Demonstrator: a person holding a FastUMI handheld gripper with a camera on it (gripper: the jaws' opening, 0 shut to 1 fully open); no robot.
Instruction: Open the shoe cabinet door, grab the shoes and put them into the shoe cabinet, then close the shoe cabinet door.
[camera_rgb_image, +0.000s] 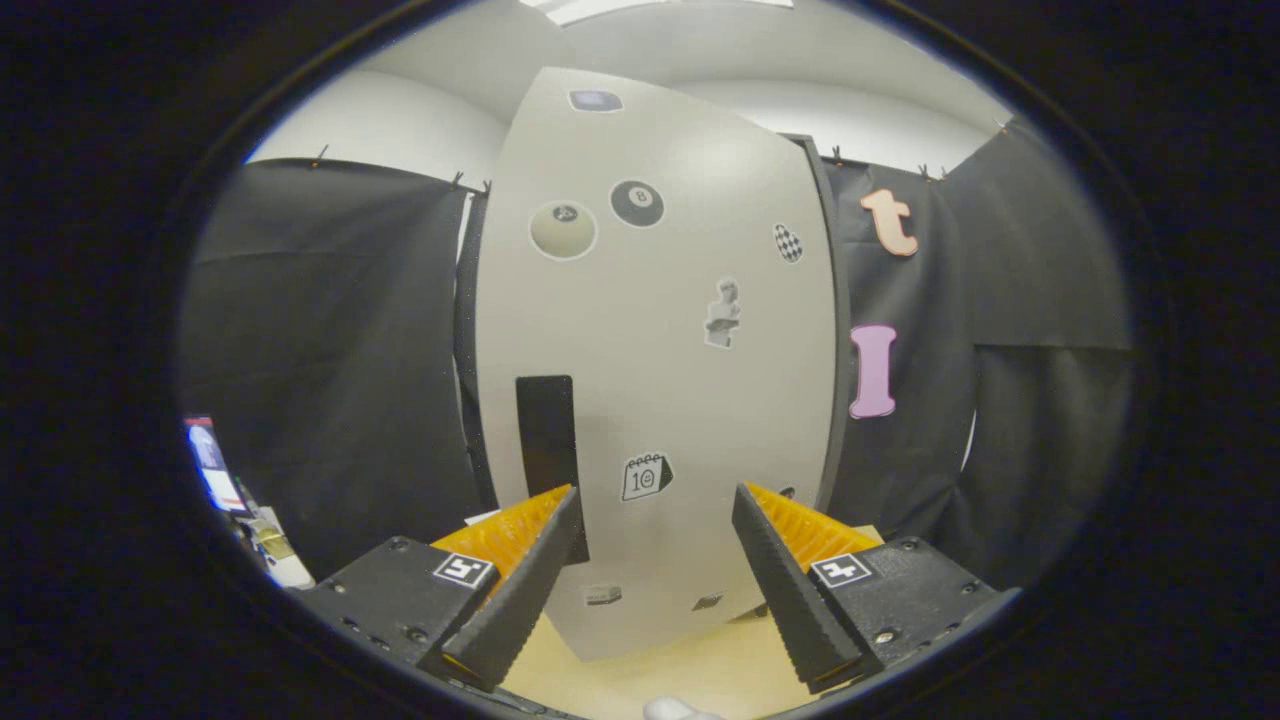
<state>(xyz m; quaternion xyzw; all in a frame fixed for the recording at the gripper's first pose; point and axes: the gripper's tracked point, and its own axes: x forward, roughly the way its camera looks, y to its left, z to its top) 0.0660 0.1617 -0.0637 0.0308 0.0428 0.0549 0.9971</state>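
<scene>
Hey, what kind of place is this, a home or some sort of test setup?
Likely a staged test booth, not a home: black cloth hangs as walls, and a pale cabinet door with stickers stands alone on a light floor. The open gripper faces that door.

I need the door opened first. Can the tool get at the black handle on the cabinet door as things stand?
Probably yes. The tool is open and faces the closed cabinet door; the black handle sits just ahead of one finger, with nothing between.
</scene>
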